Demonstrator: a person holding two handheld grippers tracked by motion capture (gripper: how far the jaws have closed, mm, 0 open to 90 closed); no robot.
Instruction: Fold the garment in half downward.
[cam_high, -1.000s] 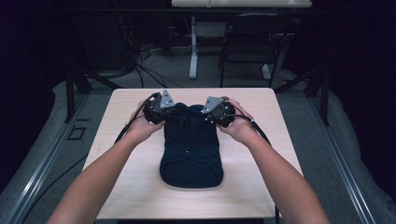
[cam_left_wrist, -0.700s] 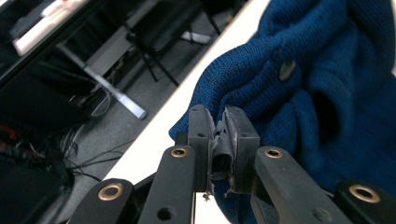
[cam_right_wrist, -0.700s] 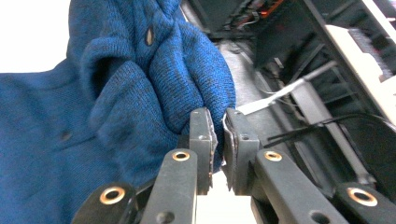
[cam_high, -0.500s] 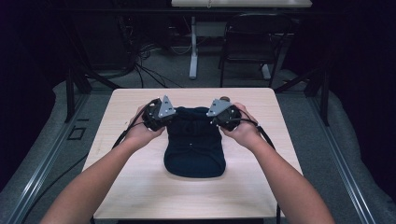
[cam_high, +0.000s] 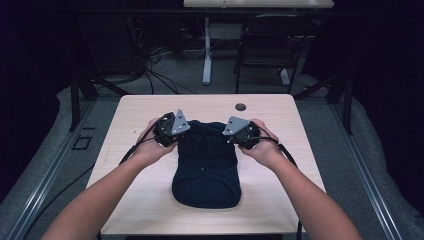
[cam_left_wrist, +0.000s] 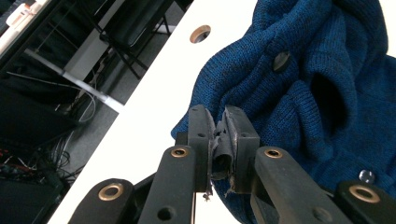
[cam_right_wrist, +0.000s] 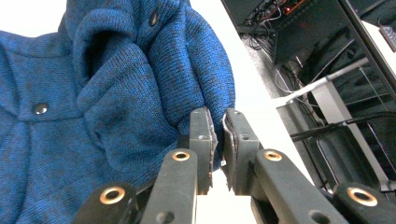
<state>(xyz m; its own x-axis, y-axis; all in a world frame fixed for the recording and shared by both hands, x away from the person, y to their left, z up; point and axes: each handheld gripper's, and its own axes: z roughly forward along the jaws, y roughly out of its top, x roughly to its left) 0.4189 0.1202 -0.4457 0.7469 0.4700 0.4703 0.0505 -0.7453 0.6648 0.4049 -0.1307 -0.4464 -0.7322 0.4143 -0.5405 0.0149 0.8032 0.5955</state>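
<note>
blue knit sweater (cam_high: 206, 165) lies mid-bench (cam_high: 135, 115) – left gripper (cam_left_wrist: 218, 140) pinches its 10 o'clock corner, right gripper (cam_right_wrist: 218, 140) its 2 o'clock corner, both clamped on cloth, likely to fold it evenly.

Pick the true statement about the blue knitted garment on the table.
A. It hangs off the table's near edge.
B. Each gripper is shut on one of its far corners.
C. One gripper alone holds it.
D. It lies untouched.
B: the left gripper and the right gripper each pinch the blue knitted garment at a far corner.
</note>
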